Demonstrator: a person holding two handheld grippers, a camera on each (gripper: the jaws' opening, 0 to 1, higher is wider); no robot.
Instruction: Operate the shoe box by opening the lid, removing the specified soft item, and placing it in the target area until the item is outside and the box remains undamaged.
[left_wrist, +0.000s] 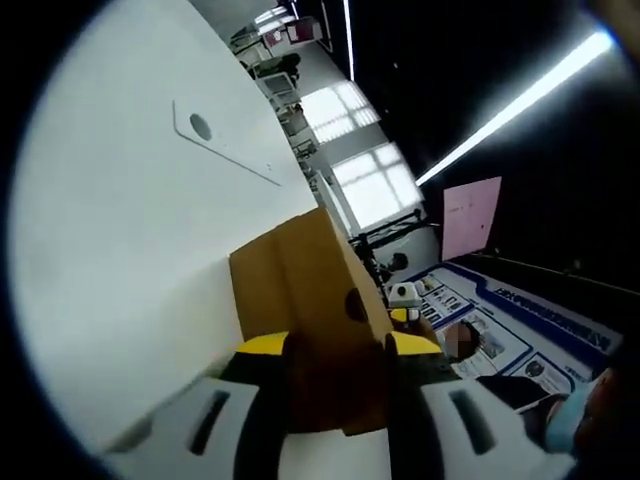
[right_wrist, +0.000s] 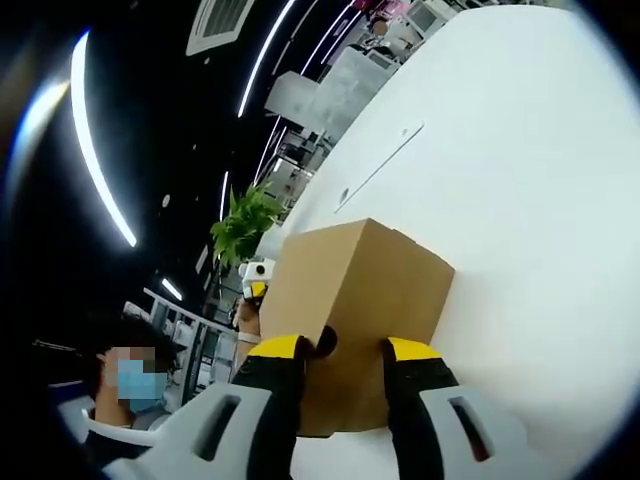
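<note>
Shoe box (right_wrist: 355, 300) stands closed on the white surface (right_wrist: 520, 180). Left gripper (left_wrist: 338, 385) and right gripper (right_wrist: 345, 385) each clamp an opposite end panel between narrowly parted jaws.

The shoe box (left_wrist: 305, 290) is plain brown cardboard, matt and uncoated, with a smooth face and a dark round finger hole punched into one side; in the right gripper view the same box (right_wrist: 360, 300) shows the same dull, papery finish with crisp folded edges. The bench (left_wrist: 120, 250) under it is a smooth white surface with a soft, low sheen and an inset plate of the same finish. The left tongs (left_wrist: 335, 385) look like moulded plastic: satin white bodies, yellow bands, dark matt pads. The right tongs (right_wrist: 345, 385) are of the same white, yellow and black plastic.
</note>
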